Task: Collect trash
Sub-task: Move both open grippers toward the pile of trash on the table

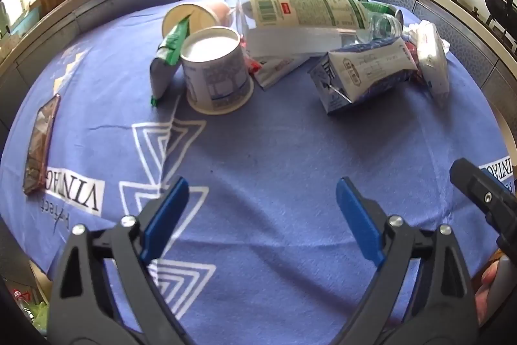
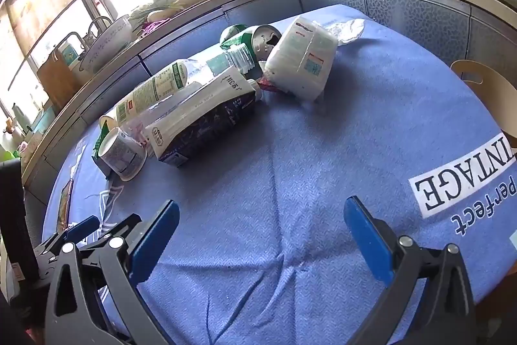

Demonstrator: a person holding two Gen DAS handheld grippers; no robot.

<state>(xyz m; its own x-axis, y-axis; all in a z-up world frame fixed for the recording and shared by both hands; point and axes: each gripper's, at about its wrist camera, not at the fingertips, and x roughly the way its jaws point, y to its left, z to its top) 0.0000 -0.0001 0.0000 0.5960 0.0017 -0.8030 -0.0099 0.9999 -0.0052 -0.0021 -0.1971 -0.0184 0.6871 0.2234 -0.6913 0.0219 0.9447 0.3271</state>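
While both claws hang spread and empty, the trash lies heaped at the far side of the blue cloth (image 1: 274, 151).
Left gripper (image 1: 262, 209), right gripper (image 2: 261, 227): apart from all items. Heap: upturned paper cup (image 1: 216, 76), milk carton (image 1: 362, 73), clear bottle (image 1: 310, 13), tissue pack (image 2: 300, 60), can (image 2: 263, 39). Snack wrapper (image 1: 40, 147) well apart, left edge.

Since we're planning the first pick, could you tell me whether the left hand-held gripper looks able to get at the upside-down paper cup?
Probably yes. The left hand-held gripper is open and empty, and only bare blue cloth lies between it and the paper cup. A green wrapper leans against the cup's far-left side, which might come along.
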